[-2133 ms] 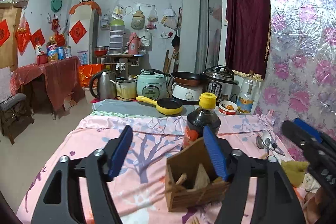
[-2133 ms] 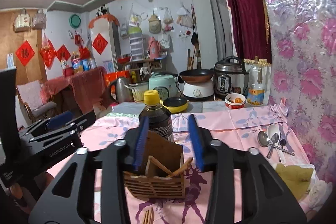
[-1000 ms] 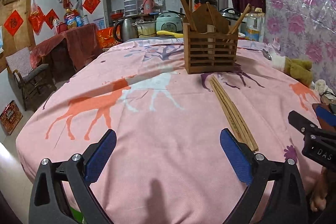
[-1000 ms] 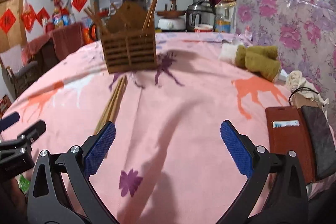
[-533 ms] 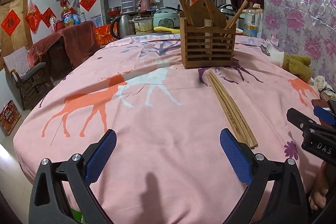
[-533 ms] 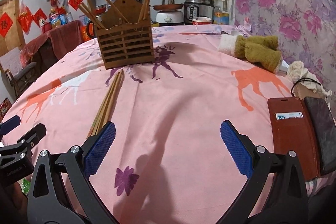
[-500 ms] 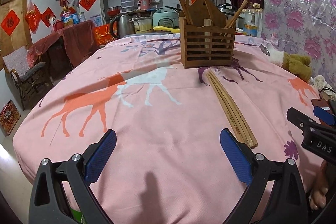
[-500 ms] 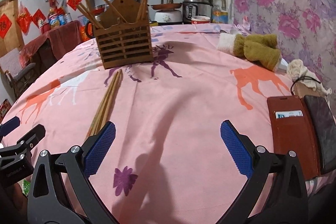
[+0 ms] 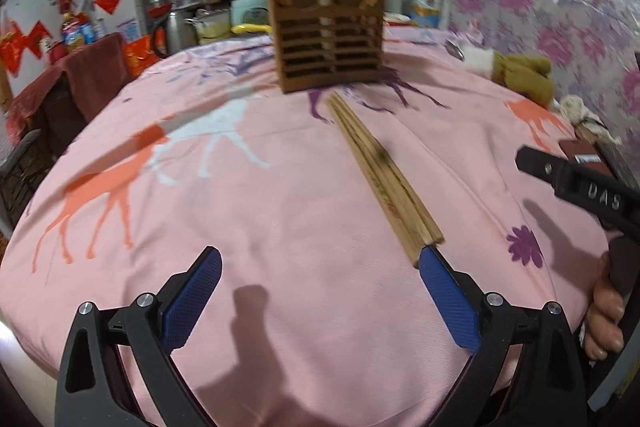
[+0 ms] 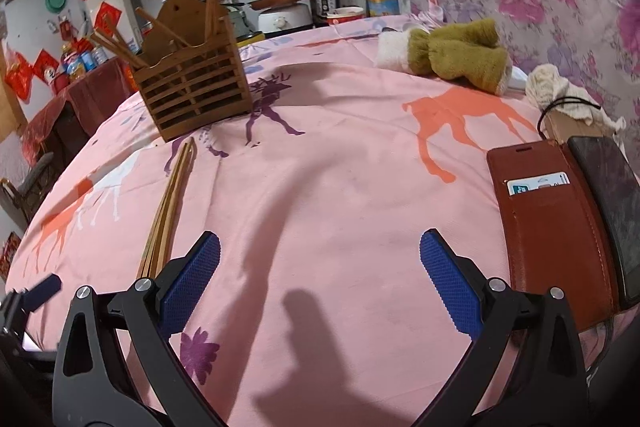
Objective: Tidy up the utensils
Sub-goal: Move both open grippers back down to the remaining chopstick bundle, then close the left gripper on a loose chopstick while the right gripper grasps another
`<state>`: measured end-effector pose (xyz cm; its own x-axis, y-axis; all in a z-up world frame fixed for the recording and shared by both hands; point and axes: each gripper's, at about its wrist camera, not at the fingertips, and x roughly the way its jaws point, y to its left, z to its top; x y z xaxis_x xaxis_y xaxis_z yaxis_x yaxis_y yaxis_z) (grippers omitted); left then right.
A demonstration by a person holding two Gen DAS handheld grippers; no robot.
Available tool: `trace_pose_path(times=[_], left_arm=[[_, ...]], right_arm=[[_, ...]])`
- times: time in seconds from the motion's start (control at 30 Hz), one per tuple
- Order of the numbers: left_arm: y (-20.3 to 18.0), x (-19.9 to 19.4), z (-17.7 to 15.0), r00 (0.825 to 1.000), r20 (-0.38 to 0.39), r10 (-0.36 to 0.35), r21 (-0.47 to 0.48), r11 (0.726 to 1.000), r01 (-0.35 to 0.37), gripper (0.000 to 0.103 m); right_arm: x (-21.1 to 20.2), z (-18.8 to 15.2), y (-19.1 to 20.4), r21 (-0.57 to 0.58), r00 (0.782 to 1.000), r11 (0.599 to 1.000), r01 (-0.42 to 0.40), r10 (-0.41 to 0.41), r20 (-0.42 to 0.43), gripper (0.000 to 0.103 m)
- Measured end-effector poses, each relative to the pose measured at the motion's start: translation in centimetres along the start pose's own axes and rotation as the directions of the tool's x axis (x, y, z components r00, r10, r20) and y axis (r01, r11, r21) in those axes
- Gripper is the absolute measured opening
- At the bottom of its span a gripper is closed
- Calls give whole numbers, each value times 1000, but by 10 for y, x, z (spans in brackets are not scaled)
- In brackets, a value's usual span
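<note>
A brown slatted wooden utensil holder (image 9: 326,43) (image 10: 192,91) stands upright on the pink tablecloth, with a few chopsticks leaning in it. A bundle of loose wooden chopsticks (image 9: 380,171) (image 10: 168,207) lies flat on the cloth in front of it, its near end just ahead of my left gripper's right fingertip. My left gripper (image 9: 320,291) is open and empty, low over the cloth. My right gripper (image 10: 320,279) is open and empty too, with the chopsticks to its left. The right gripper's body (image 9: 580,187) shows at the left view's right edge, held by a hand (image 9: 604,319).
A brown wallet with a dark phone (image 10: 560,211) lies at the table's right edge. An olive and white plush cloth (image 10: 452,55) and a cream rag (image 10: 560,91) lie further back on the right. A sauce bottle, cookers and pots stand behind the holder.
Both grippers pulled back from the holder and dropped low over the cloth. In the last half second the left gripper moved forward and right, so the chopsticks' near end sits by its right finger.
</note>
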<state>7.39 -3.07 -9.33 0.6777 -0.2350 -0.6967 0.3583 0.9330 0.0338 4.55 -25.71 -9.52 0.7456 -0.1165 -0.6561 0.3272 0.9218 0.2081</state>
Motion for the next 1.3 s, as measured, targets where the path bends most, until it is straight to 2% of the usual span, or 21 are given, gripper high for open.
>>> trace_pose_path(times=[0.3, 0.4, 0.5, 0.6, 0.67, 0.8, 0.87, 0.97, 1.07, 1.13, 1.17, 1.23, 1.27, 1.3], left_arm=[[-8, 12, -2, 997, -52, -54, 30, 998, 55, 97], [-8, 18, -1, 998, -57, -24, 36, 999, 26, 97], [16, 18, 3, 997, -41, 71, -57, 996, -73, 97], [48, 13, 3, 998, -28, 51, -184, 981, -55, 97], [58, 10, 2, 998, -18, 52, -214, 975, -55, 97], [46, 6, 1, 1000, 5, 29, -160, 987, -28, 97], [30, 2, 1, 999, 26, 18, -84, 996, -16, 97], [9, 12, 2, 1000, -1, 23, 3, 1000, -23, 96], [6, 23, 7, 1000, -24, 0, 9, 1000, 0, 73], [7, 25, 10, 999, -27, -17, 1, 1000, 17, 49], [6, 25, 11, 999, -25, -27, -3, 1000, 27, 43], [5, 26, 10, 999, -20, -28, 5, 1000, 28, 16], [6, 24, 9, 1000, -20, -14, 0, 1000, 14, 9], [8, 25, 9, 1000, -24, -5, -11, 1000, 4, 7]], right_arm=[[0, 0, 0, -2, 1000, 1000, 3, -3, -1, 96], [1, 0, 0, -2, 1000, 1000, 4, -4, -4, 96], [1, 0, -1, 3, 1000, 1000, 3, -3, -4, 96], [1, 0, -1, -1, 1000, 1000, 1, -1, -3, 96], [0, 0, 0, -6, 1000, 1000, 0, 0, 0, 96], [1, -1, 2, -13, 1000, 1000, -1, 1, 0, 96], [2, -1, 2, -14, 1000, 1000, 0, 0, -2, 96], [2, -2, 3, -13, 1000, 1000, -1, 1, -4, 96], [2, -2, 3, -17, 1000, 1000, 0, 0, 1, 96], [2, -2, 4, -24, 1000, 1000, -2, 2, 2, 96], [2, -2, 5, -28, 1000, 1000, -3, 3, 2, 96], [2, -3, 6, -32, 1000, 999, -5, 5, 5, 96], [1, -2, 6, -33, 1000, 999, -6, 6, 7, 96], [0, -2, 7, -36, 1000, 999, -7, 7, 10, 96]])
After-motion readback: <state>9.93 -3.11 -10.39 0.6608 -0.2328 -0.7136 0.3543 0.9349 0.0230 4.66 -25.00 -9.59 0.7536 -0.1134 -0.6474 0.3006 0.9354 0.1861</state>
